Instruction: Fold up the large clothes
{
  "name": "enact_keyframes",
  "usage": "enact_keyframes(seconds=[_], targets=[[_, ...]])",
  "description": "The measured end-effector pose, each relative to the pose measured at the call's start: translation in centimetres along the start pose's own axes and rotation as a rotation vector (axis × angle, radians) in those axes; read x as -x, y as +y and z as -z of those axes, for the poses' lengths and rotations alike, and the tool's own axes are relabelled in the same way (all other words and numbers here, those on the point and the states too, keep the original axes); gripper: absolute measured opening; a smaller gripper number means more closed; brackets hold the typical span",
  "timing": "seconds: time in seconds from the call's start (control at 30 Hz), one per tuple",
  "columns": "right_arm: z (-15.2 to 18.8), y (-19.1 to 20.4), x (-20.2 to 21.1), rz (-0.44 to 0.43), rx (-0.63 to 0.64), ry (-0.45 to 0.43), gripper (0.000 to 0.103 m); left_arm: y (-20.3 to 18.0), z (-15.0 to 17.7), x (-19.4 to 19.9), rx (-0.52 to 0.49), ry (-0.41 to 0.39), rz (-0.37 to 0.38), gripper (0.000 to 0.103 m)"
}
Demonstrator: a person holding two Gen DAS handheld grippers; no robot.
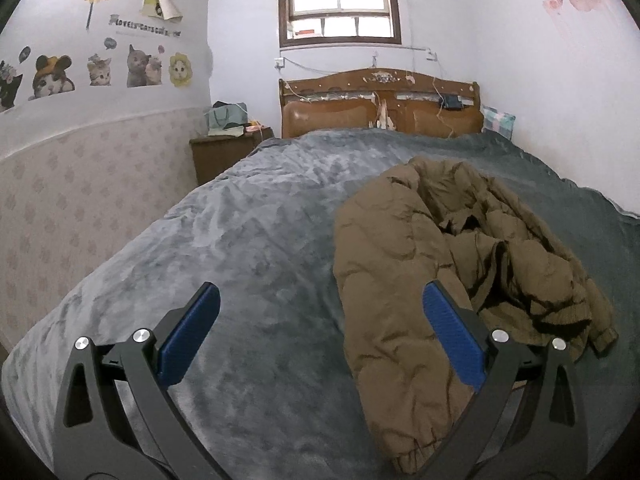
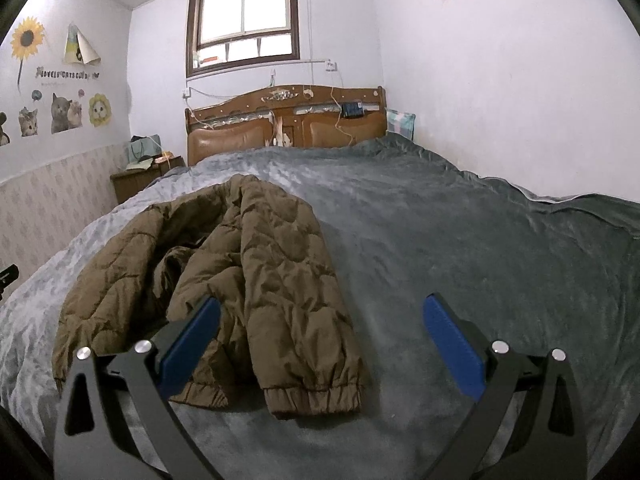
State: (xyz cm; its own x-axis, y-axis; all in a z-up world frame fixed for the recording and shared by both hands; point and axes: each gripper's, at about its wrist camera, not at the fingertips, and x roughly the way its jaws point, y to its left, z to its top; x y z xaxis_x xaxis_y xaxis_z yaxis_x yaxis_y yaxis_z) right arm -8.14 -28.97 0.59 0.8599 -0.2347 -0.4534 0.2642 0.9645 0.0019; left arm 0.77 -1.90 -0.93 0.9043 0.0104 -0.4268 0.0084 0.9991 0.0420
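A brown quilted jacket lies crumpled on the grey bedspread, with one sleeve stretched toward the near edge. In the left wrist view my left gripper is open and empty above the bed, its right finger in front of the jacket's sleeve. In the right wrist view the jacket lies left of centre with a cuffed sleeve pointing at me. My right gripper is open and empty, its left finger in front of the jacket.
A wooden headboard stands at the far end under a window. A bedside table with bags is at the far left. Walls flank the bed on both sides. The left gripper's tip shows at the left edge.
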Motion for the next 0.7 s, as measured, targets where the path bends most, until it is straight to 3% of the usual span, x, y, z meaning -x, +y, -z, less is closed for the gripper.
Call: enact_keyframes(seconds=[0.7], targets=[[0.20,0.26,-0.21,-0.003,0.002,0.006,0.101,-0.06,0.22,-0.87,0.003,0.051,0.004,0.100]])
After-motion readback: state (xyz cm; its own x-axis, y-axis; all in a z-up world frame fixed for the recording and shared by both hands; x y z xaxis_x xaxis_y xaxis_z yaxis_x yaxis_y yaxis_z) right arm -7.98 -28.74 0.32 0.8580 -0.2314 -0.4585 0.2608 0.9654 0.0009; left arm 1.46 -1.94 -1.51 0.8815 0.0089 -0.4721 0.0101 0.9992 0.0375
